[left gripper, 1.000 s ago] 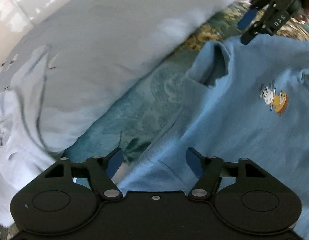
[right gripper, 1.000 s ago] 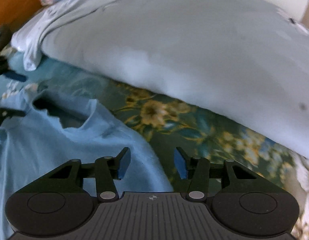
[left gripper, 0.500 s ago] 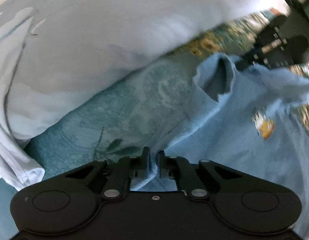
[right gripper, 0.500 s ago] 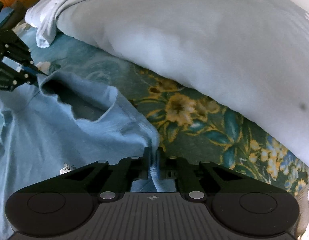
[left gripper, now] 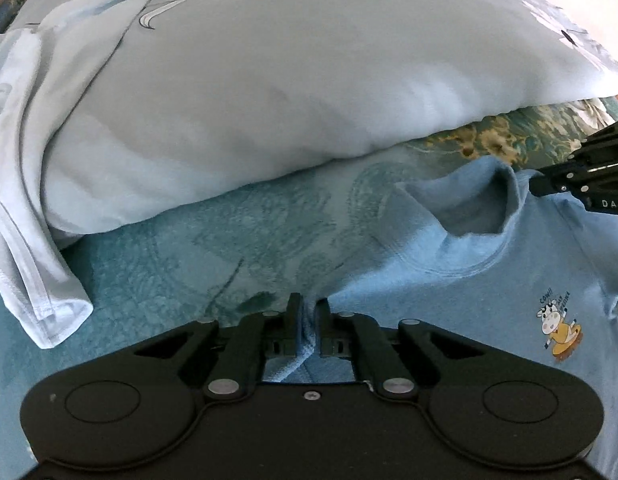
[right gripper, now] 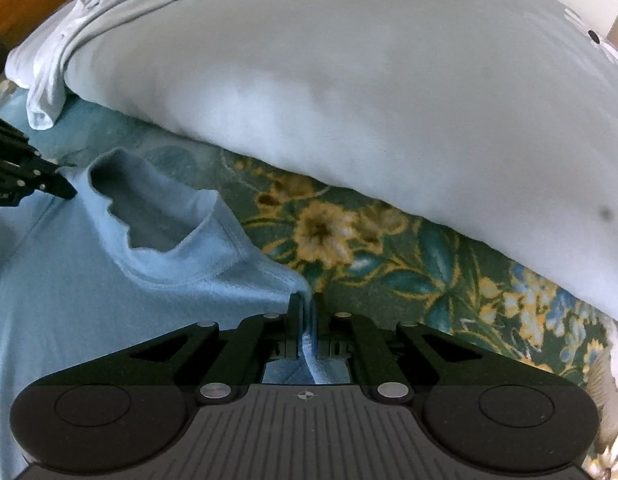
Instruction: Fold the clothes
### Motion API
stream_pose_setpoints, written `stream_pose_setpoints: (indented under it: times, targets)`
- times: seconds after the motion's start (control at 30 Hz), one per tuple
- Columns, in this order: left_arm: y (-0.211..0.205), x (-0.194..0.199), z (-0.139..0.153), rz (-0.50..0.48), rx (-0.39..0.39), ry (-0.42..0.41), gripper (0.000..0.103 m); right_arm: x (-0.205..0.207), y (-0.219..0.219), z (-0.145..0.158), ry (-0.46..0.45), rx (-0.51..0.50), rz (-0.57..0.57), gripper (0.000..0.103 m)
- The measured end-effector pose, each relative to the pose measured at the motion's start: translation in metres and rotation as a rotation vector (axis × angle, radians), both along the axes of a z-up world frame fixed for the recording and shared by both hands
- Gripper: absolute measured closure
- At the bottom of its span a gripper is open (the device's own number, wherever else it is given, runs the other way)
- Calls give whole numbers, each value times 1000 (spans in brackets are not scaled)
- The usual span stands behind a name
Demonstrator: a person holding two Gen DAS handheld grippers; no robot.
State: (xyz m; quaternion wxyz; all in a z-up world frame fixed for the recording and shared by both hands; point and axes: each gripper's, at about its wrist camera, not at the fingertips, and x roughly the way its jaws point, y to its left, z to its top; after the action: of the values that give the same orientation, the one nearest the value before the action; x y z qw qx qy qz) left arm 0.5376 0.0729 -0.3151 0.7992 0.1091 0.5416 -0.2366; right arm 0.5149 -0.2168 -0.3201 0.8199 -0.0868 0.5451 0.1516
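Both grippers closed on shirt beside pillow.

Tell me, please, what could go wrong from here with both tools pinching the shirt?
1. Each tool, left and right, pinches only a thin ridge of the shirt near a shoulder; it may slip out when lifted.
2. The pillow lies close behind the collar; a raised shirt could drag against it.

A light blue T-shirt is seen, printed with a small cartoon cow in white and orange-yellow. The bedspread is patterned in teal and dark green with yellow flowers. The pillow is pale grey-blue.
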Motion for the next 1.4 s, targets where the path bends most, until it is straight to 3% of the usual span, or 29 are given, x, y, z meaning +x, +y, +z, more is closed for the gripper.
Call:
stream_pose_setpoints:
  times: [0.07,0.13,0.17,0.3,0.43,0.6,0.73,0.87,1.03,1.17,1.3,1.4]
  targets:
    - [2,-2,6,19,-6,-4,90,-4,-2,8,-22,17,-17,97]
    - [6,-8,19,46,-10,-39,67,-13,-4,21,-57,37,-28,95]
    - [8,-12,26,63,-13,-53,61,-21,-6,29,-81,47,-37,92]
    - [29,-42,63,197,-81,-119,41,-60,-18,64,-160,119,-132,70]
    - [56,-97,94,338,-116,-135,32,-118,-29,90,-178,144,-202,64]
    - [82,-188,103,467,-81,-63,32,-210,-37,94,-53,169,-278,63]
    - [93,-261,89,572,-43,60,32,-287,-34,71,136,177,-330,63]
    - [107,-303,81,658,-19,115,32,-337,-25,57,245,165,-387,63]
    - [139,-307,87,811,-68,80,32,-354,-11,75,182,141,-429,60]
    - [162,-296,115,934,-127,3,32,-350,-5,100,125,163,-481,57]
    - [185,-292,144,1089,-187,-62,32,-329,1,121,63,167,-422,42]
    - [209,-296,154,1270,-307,-83,31,-301,5,131,67,138,-365,41]
